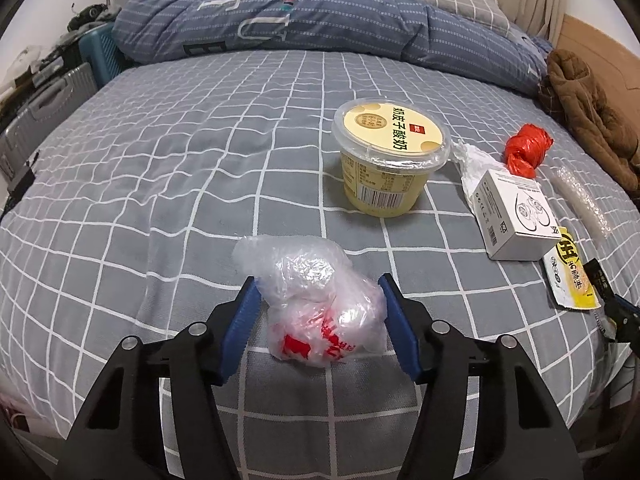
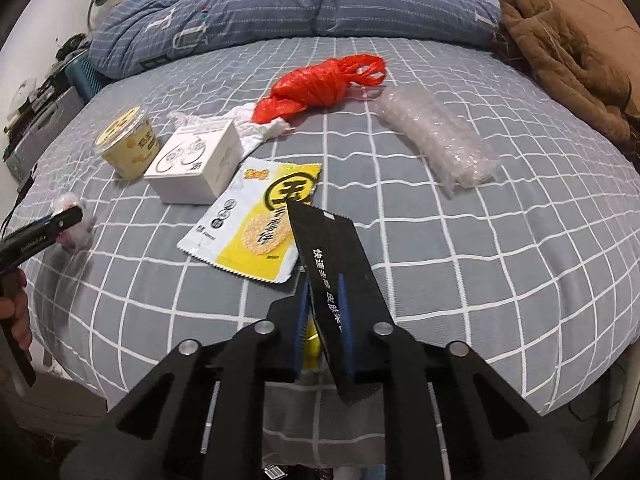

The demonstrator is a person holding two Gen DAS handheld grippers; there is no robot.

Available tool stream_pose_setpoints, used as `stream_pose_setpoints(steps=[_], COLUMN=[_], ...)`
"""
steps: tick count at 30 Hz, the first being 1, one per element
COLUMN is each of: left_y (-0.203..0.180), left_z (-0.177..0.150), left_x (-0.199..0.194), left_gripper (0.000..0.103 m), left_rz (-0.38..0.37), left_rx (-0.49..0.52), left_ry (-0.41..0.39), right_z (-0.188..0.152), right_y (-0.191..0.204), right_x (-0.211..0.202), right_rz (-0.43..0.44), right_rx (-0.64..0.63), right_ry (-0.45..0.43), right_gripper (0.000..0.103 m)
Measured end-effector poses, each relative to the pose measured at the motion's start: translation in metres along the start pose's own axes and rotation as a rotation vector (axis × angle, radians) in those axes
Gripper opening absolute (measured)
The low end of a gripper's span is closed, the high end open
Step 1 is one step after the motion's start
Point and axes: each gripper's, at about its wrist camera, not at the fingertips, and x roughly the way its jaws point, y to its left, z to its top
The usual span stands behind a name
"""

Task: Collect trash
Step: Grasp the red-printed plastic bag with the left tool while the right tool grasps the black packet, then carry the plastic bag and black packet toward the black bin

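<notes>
Trash lies on a grey checked bed [image 1: 160, 184]. My left gripper [image 1: 320, 292] is open, its blue pads on either side of a crumpled clear plastic bag with red print [image 1: 320, 304]. Whether the pads touch the bag I cannot tell. My right gripper [image 2: 324, 300] is shut on a black sachet [image 2: 336, 272] and holds it above a yellow snack wrapper [image 2: 256, 220]. A yogurt tub [image 1: 388, 152], a white box [image 1: 512, 216], a red plastic bag [image 2: 320, 88], white tissue [image 2: 260, 128] and bubble wrap [image 2: 440, 140] also lie on the bed.
A folded blue duvet [image 1: 280, 16] lies across the far side of the bed. A brown garment [image 2: 560, 60] sits at the far right. A grey suitcase [image 1: 44, 112] and a blue crate [image 1: 100, 56] stand left of the bed.
</notes>
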Motion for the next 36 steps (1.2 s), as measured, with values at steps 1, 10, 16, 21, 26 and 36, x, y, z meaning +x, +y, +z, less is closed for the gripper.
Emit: stream_pose_setpoints(steps=[1,10,16,21,26,36], left_y=[0.0,0.001,0.001,-0.002,-0.008,-0.022], left_z=[0.0,-0.002,-0.001,0.0,0.001,-0.009], left_x=[0.0,-0.001,-0.008,-0.026,-0.044,-0.083], left_gripper=[0.059,0.055,0.053,0.053,0.053,0.053], left_rz=[0.0,0.003,0.0,-0.009,-0.025,-0.066], left_rx=[-0.002,-0.009,-0.011,-0.016,-0.016,0.001], left_ry=[0.001,-0.01,-0.018,-0.049,-0.072,-0.11], right_z=[0.0,0.002,0.007,0.01,0.012,0.01], right_y=[-0.003,-0.023,-0.021,-0.019,-0.012,0.003], right_x=[0.0,-0.003,-0.019,-0.031,-0.047,-0.076], right_rz=[-0.002,-0.057,-0.052,-0.044,-0.032,0.003], right_rx=[0.012,0.088,0.081,0.081,0.064,0.034], right_ry=[-0.001,-0.016,-0.083,-0.117,-0.151,-0.2], right_gripper=[0.013,0.002,0.002,0.002,0.002,0.002])
